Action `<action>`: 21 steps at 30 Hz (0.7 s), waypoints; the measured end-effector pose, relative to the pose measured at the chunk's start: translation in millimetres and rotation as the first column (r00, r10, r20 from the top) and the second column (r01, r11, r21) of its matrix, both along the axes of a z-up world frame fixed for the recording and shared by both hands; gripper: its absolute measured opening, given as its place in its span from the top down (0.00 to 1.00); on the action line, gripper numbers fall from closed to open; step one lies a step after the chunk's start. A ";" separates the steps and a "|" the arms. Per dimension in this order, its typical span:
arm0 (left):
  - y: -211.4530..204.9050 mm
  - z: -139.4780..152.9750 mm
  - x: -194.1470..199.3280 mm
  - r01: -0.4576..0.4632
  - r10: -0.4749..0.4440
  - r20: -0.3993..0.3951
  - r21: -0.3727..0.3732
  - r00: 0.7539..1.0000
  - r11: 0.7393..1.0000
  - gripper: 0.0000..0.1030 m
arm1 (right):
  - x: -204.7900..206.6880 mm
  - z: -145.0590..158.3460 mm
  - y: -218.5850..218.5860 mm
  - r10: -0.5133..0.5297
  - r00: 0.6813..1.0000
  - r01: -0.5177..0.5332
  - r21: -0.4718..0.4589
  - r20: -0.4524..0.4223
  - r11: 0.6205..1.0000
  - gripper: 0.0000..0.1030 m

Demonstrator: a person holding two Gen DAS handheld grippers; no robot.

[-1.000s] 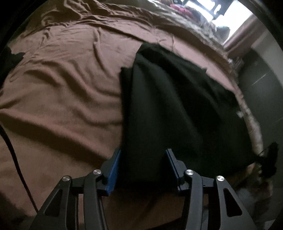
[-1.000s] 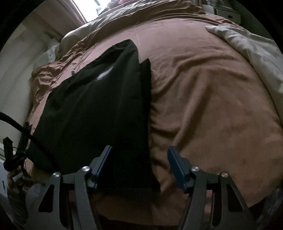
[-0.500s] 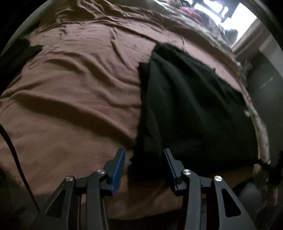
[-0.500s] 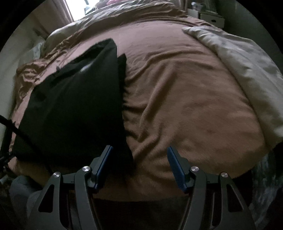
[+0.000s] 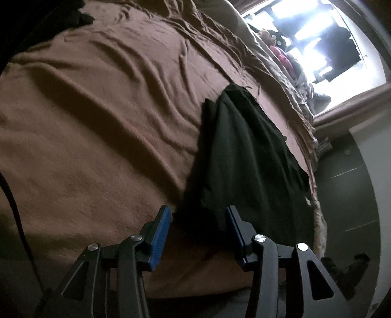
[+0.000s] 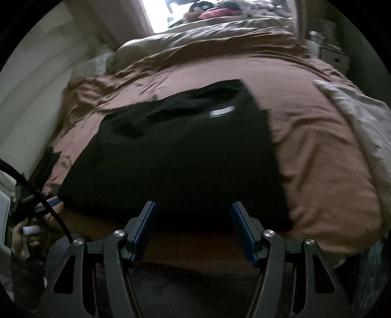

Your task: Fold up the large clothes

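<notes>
A black garment [image 5: 244, 156] lies flat on the brown bed cover [image 5: 97, 122], near the bed's near edge. It also shows in the right wrist view [image 6: 185, 151], with a small white label [image 6: 221, 111] near its far end. My left gripper [image 5: 198, 217] is open, its jaws on either side of the garment's near left corner. My right gripper [image 6: 193, 212] is open just before the garment's near edge. Neither holds any cloth.
A pale blanket [image 6: 361, 122] lies on the bed's right side. A bright window [image 5: 317, 49] and rumpled bedding are at the far end. A dark garment [image 5: 80, 12] lies at the far left. A black cable [image 6: 41, 195] hangs left of the right gripper.
Both grippers have swung: the left one tilted and now sits at the garment's near left corner; the right one moved left and is now centred on the garment's near edge.
</notes>
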State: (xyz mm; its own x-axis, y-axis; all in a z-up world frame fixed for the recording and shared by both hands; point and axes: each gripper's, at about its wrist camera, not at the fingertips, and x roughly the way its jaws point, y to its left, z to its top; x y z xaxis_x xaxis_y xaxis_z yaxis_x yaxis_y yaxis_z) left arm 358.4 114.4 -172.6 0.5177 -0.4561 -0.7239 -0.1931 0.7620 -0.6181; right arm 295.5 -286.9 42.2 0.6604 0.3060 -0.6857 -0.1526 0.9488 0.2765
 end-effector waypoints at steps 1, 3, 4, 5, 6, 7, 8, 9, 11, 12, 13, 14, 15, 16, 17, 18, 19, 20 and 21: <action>-2.3 -2.2 0.8 0.000 0.000 -0.004 0.001 1.000 1.000 0.53 | 3.6 -2.9 7.1 0.019 1.000 -0.019 -0.003 -0.006 1.000 0.45; -3.6 -6.4 1.1 -0.003 0.003 -0.012 -0.001 1.000 1.000 0.53 | 12.4 -11.4 23.6 0.052 0.998 -0.052 -0.010 -0.027 0.999 0.50; -4.2 -8.5 2.2 -0.006 0.006 -0.017 0.001 1.000 1.000 0.53 | 15.6 -14.4 30.5 0.065 0.997 -0.065 -0.009 -0.030 0.998 0.51; -3.8 -10.1 2.3 -0.006 0.006 -0.019 -0.003 1.000 1.000 0.53 | 19.7 -18.3 39.4 0.082 0.996 -0.082 -0.010 -0.033 0.997 0.52; -2.9 -12.0 2.3 -0.006 0.006 -0.021 -0.008 1.000 1.000 0.52 | 23.6 -20.0 45.6 0.094 0.995 -0.094 -0.010 -0.035 0.996 0.52; -2.3 -13.6 3.4 -0.006 0.006 -0.023 -0.010 1.000 1.000 0.52 | 28.3 -22.7 51.0 0.105 0.994 -0.106 -0.010 -0.039 0.994 0.52; -1.9 -14.7 4.2 -0.006 0.006 -0.022 -0.013 1.000 1.000 0.52 | 34.9 -25.9 59.7 0.121 0.992 -0.122 -0.012 -0.045 0.993 0.52; -2.2 -15.7 5.0 -0.005 0.005 -0.021 -0.015 1.000 1.000 0.52 | 40.8 -28.0 65.7 0.136 0.989 -0.137 -0.016 -0.052 0.990 0.52; -2.6 -18.1 6.7 -0.003 0.003 -0.017 -0.014 1.000 1.000 0.52 | 53.5 -34.9 82.4 0.167 0.984 -0.170 -0.039 -0.068 0.985 0.55; -3.1 -18.9 7.6 -0.001 0.001 -0.016 -0.012 1.000 1.000 0.52 | 61.8 -37.0 87.7 0.172 0.982 -0.176 -0.055 -0.076 0.983 0.55; -3.5 -20.0 8.8 0.003 -0.004 -0.015 -0.007 1.000 1.000 0.52 | 69.9 -43.4 94.7 0.169 0.982 -0.176 -0.079 -0.085 0.981 0.56; -4.0 -20.5 8.9 0.008 -0.008 -0.014 -0.002 1.000 1.000 0.52 | 79.0 -43.7 100.2 0.162 0.983 -0.171 -0.099 -0.091 0.980 0.59; -3.4 -20.3 8.3 0.008 -0.008 -0.014 -0.002 1.000 1.000 0.52 | 86.1 -46.7 104.4 0.153 0.983 -0.164 -0.115 -0.096 0.980 0.61; -2.7 -20.3 7.3 0.007 -0.007 -0.013 -0.006 1.000 1.000 0.52 | 93.0 -50.1 107.0 0.146 0.984 -0.159 -0.128 -0.102 0.979 0.61; -2.1 -20.4 6.5 0.007 -0.007 -0.012 -0.009 1.000 1.000 0.52 | 103.3 -54.1 111.7 0.141 0.984 -0.156 -0.142 -0.108 0.978 0.62; -1.6 -20.3 6.3 0.008 -0.008 -0.012 -0.011 1.000 1.000 0.52 | 108.7 -55.7 114.0 0.139 0.984 -0.155 -0.153 -0.113 0.976 0.62; -0.9 -20.5 5.5 0.008 -0.008 -0.012 -0.014 1.000 1.000 0.52 | 118.6 -59.2 116.1 0.135 0.984 -0.154 -0.173 -0.119 0.973 0.64; -1.0 -20.5 5.8 0.008 -0.008 -0.012 -0.015 1.000 1.000 0.52 | 128.9 -58.8 121.8 0.135 0.983 -0.157 -0.183 -0.126 0.971 0.65; -0.9 -20.5 5.6 0.009 -0.009 -0.011 -0.015 1.000 1.000 0.52 | 137.1 -58.6 126.5 0.137 0.982 -0.160 -0.187 -0.131 0.969 0.65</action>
State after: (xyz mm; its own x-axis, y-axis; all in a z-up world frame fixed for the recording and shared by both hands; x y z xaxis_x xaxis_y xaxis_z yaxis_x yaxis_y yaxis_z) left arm 364.0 113.4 -193.1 0.5053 -0.4712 -0.7229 -0.1937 0.7544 -0.6272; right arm 432.6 -160.4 -16.4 0.5301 0.2466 -0.8113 -0.2734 0.9554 0.1117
